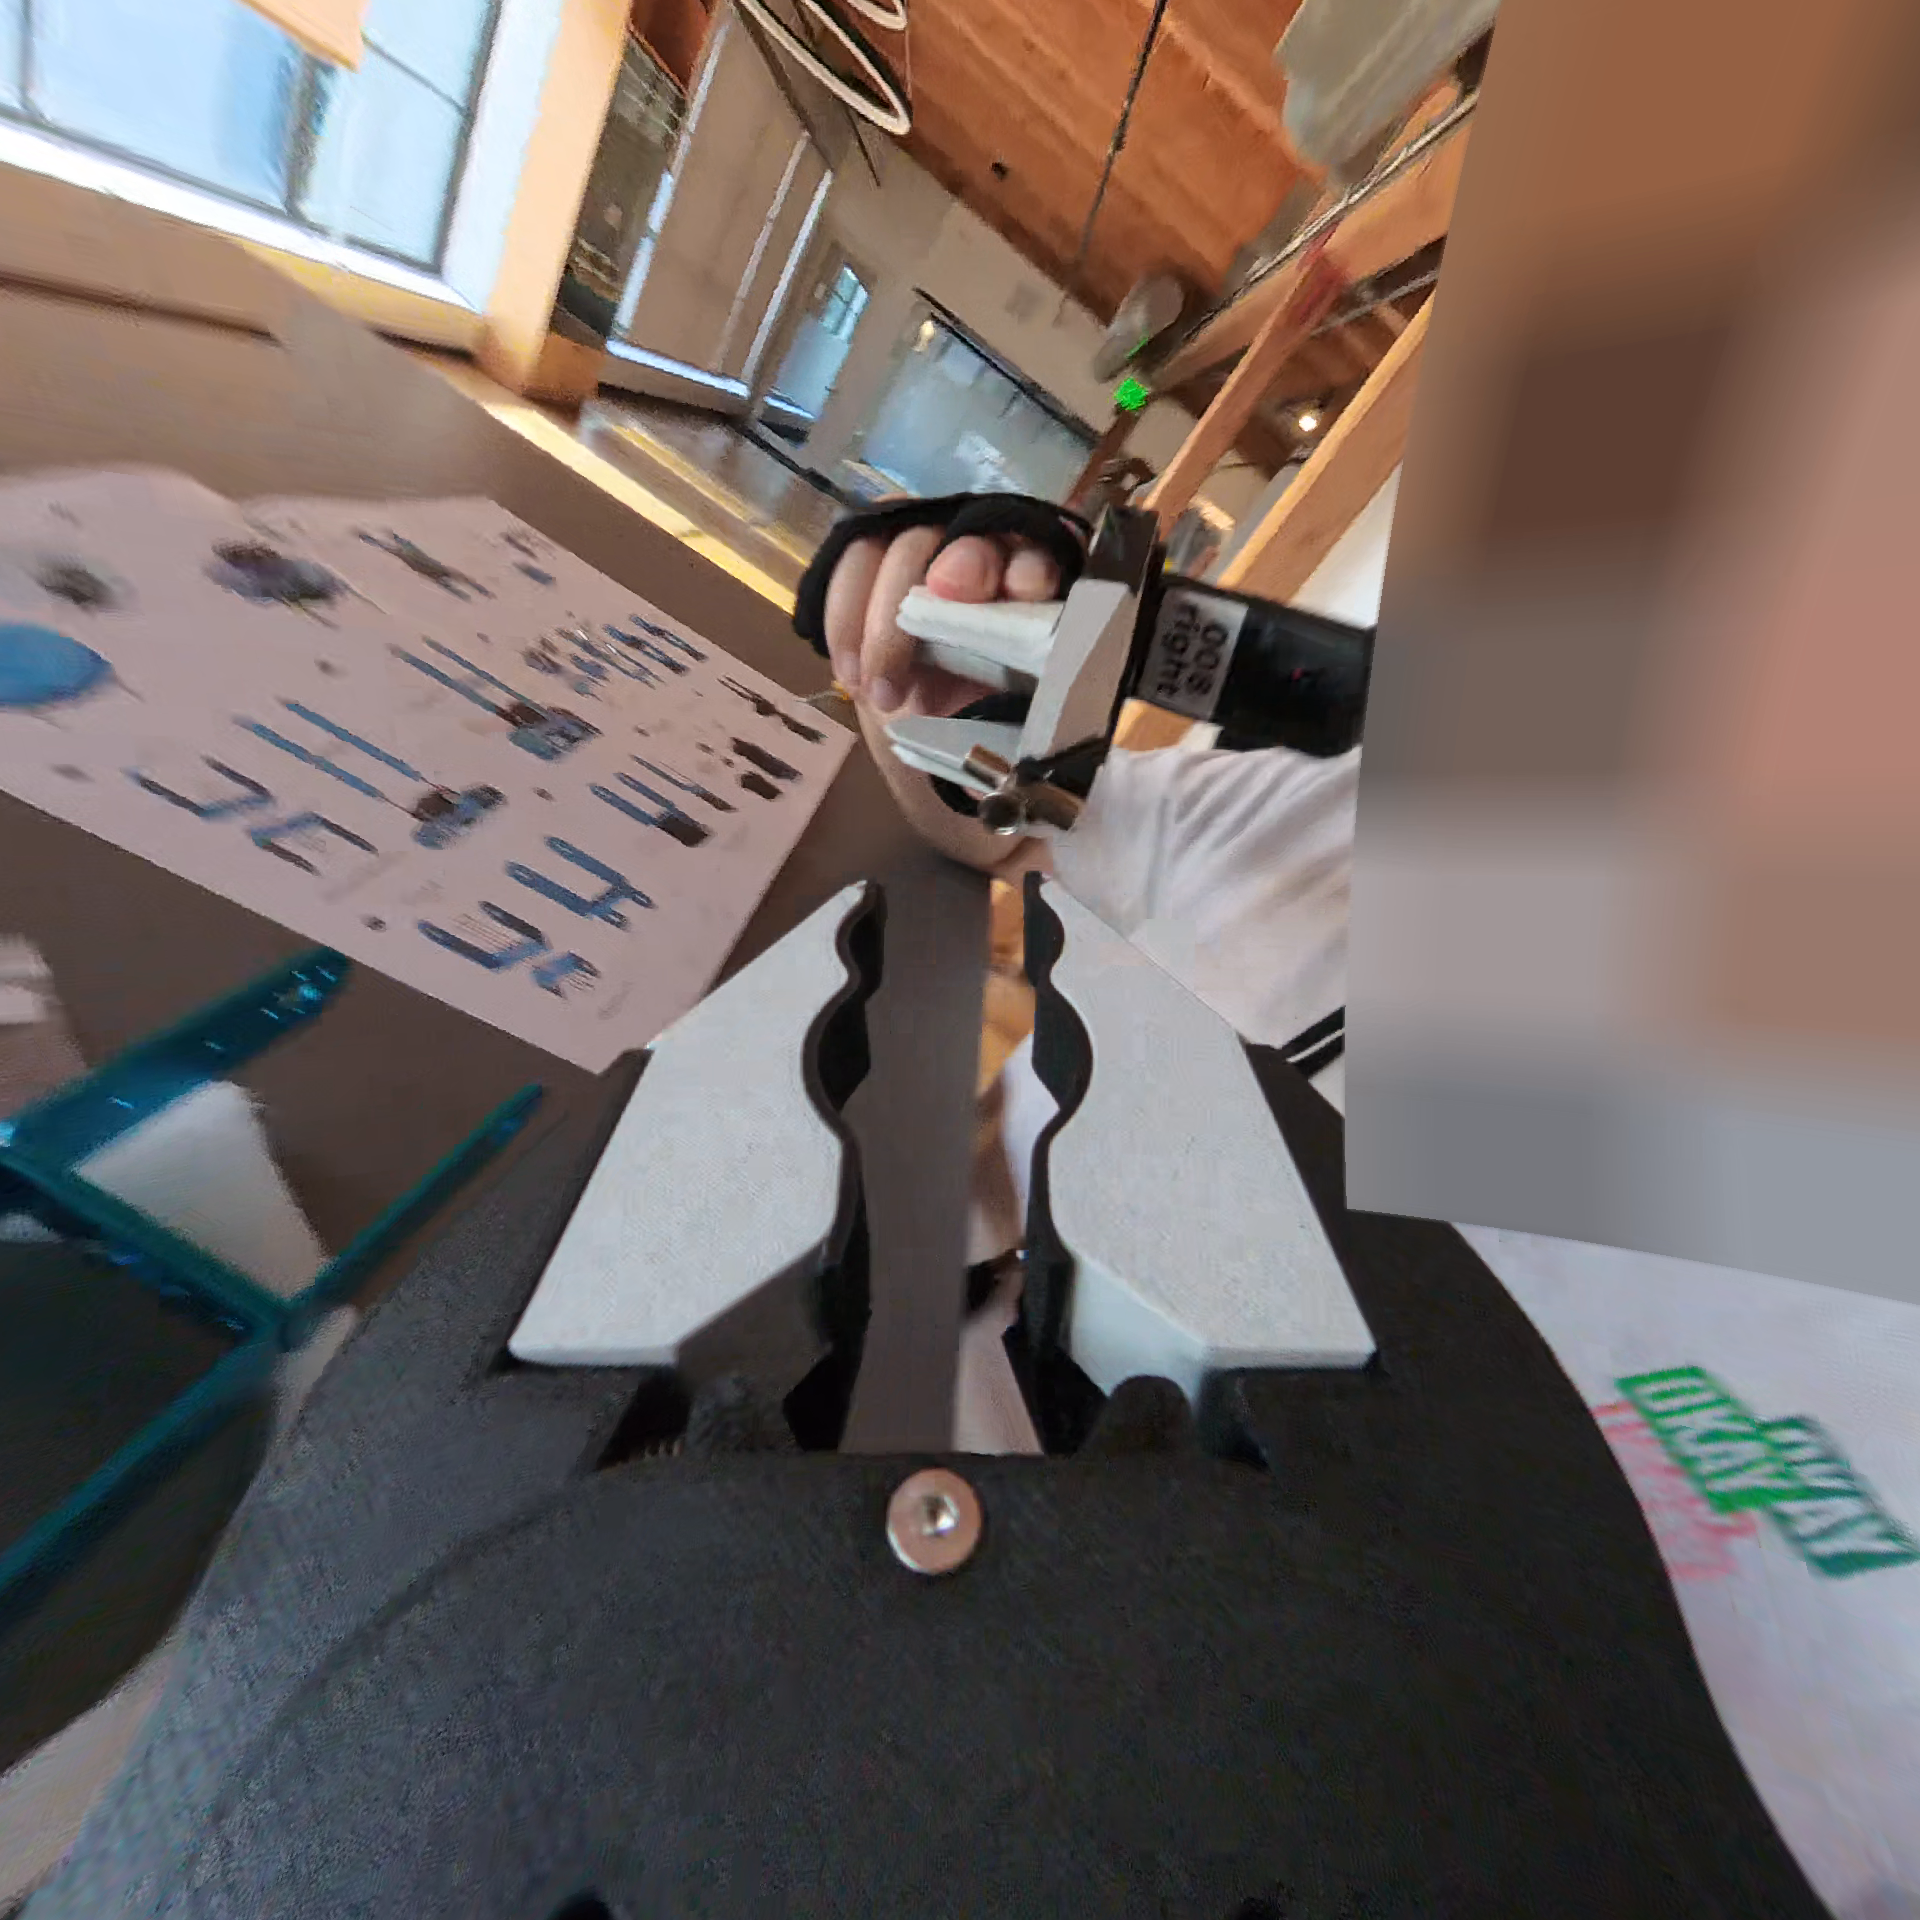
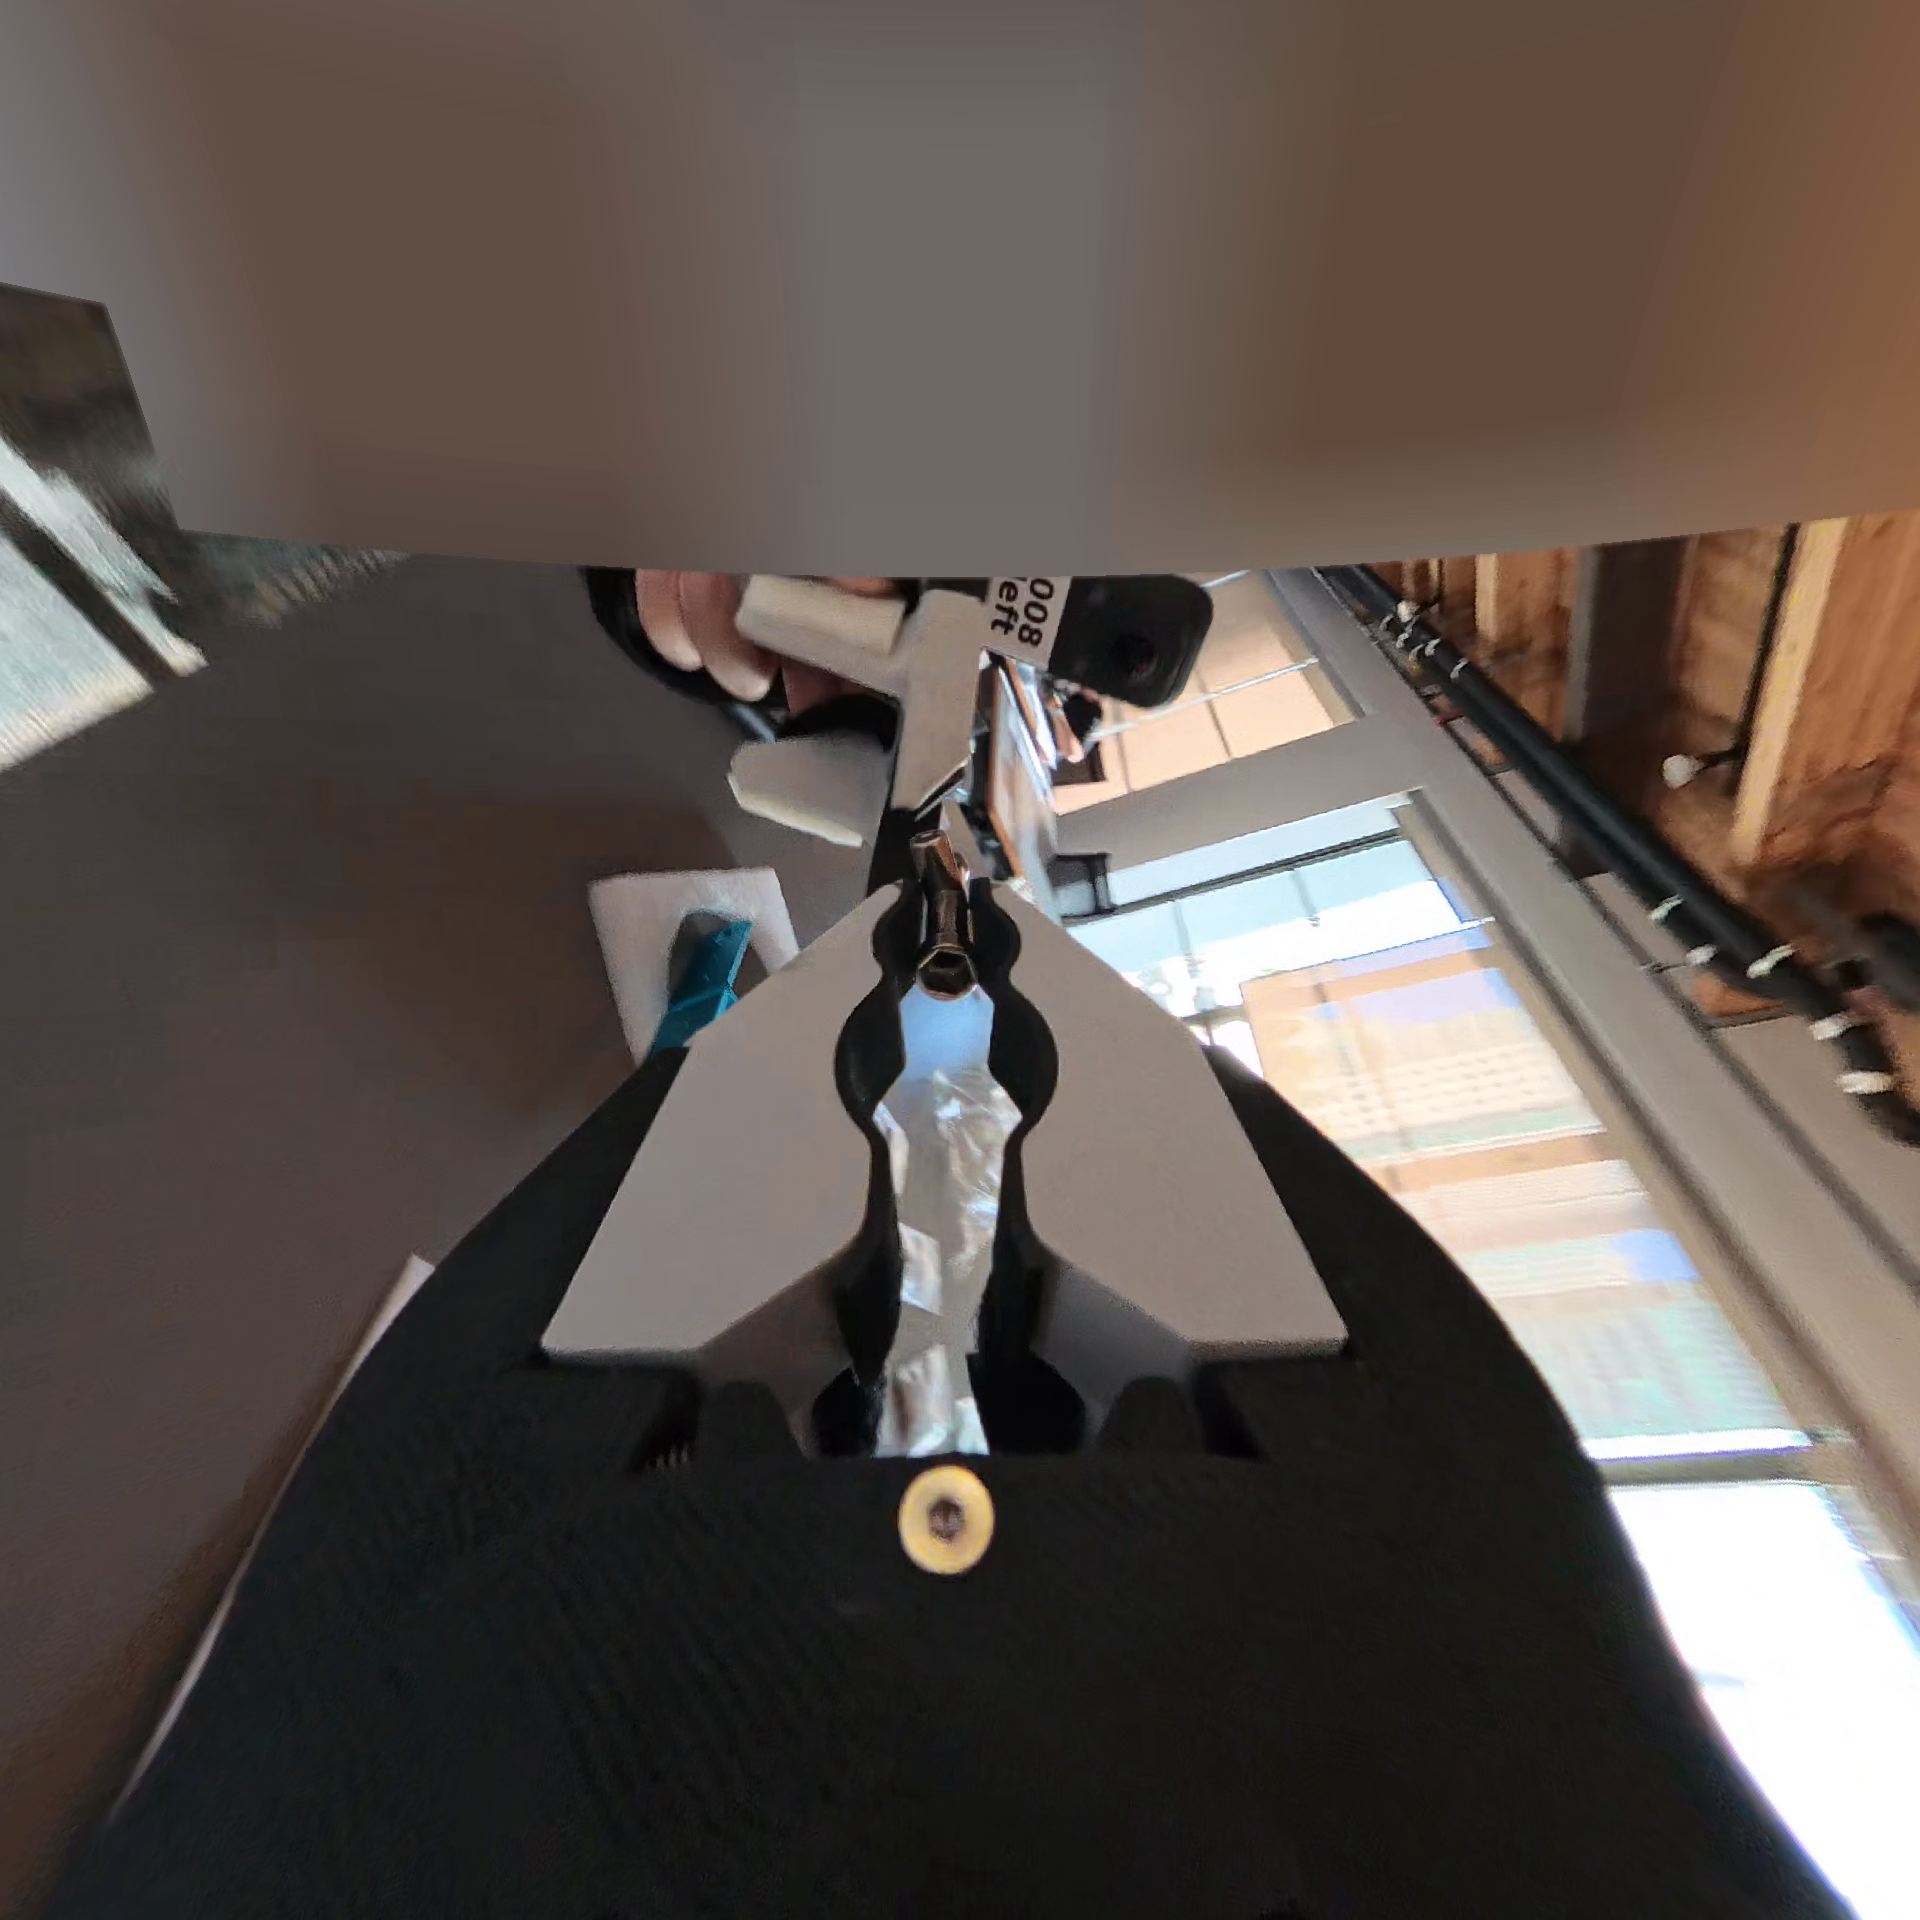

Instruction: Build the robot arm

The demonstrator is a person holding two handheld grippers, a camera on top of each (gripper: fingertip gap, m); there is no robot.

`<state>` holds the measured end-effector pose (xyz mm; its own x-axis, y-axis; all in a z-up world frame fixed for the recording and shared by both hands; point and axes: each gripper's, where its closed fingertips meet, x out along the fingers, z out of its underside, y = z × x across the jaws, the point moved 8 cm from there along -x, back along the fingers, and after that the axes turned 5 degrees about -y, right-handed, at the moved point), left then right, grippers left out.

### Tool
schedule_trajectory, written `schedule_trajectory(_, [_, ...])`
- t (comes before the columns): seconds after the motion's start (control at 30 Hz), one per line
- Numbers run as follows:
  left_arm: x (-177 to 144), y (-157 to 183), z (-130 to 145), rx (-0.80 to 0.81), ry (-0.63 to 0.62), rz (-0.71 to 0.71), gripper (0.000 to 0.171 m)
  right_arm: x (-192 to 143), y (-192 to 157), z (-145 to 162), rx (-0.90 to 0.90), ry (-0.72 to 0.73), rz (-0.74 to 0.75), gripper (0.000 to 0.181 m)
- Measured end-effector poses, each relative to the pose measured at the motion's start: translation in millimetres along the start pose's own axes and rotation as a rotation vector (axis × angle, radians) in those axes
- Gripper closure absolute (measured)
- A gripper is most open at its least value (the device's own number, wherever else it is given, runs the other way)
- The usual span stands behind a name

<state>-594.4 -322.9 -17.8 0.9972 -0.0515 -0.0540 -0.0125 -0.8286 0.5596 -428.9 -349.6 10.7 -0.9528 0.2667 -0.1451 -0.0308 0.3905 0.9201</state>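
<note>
daylight pours in from the windows (image 1: 239, 114), bright and partly blown out at the right wrist view's lower right. motion blur smears the printed sheet (image 1: 395, 727) and the teal frame (image 1: 208, 1174). wide-angle lenses bend the edges; the dark foregrounds sit in shadow.

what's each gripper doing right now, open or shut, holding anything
Left gripper: open, holding nothing.
Right gripper: shut on a small metal socket bit at the tips.
</note>
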Motion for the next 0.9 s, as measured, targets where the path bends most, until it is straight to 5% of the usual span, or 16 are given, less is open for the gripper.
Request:
schedule_trajectory(0.23, [11.0,16.8,-5.4,0.285,0.041,0.023,0.147,-2.5,15.5,1.2,0.327,0.106,-0.161,0.172])
schedule_trajectory(0.33, [21.1,16.4,-3.9,0.314,0.038,0.002,0.165,-1.9,16.4,4.5,0.384,0.12,-0.195,0.173])
schedule_trajectory(0.57, [23.8,7.7,-5.9,0.157,0.12,0.167,0.162,-2.0,16.3,11.5,0.389,0.116,-0.21,0.173])
schedule_trajectory(0.9, [19.1,0.0,-5.7,0.08,0.139,0.205,0.171,0.8,9.9,9.6,0.332,0.112,-0.199,0.173])
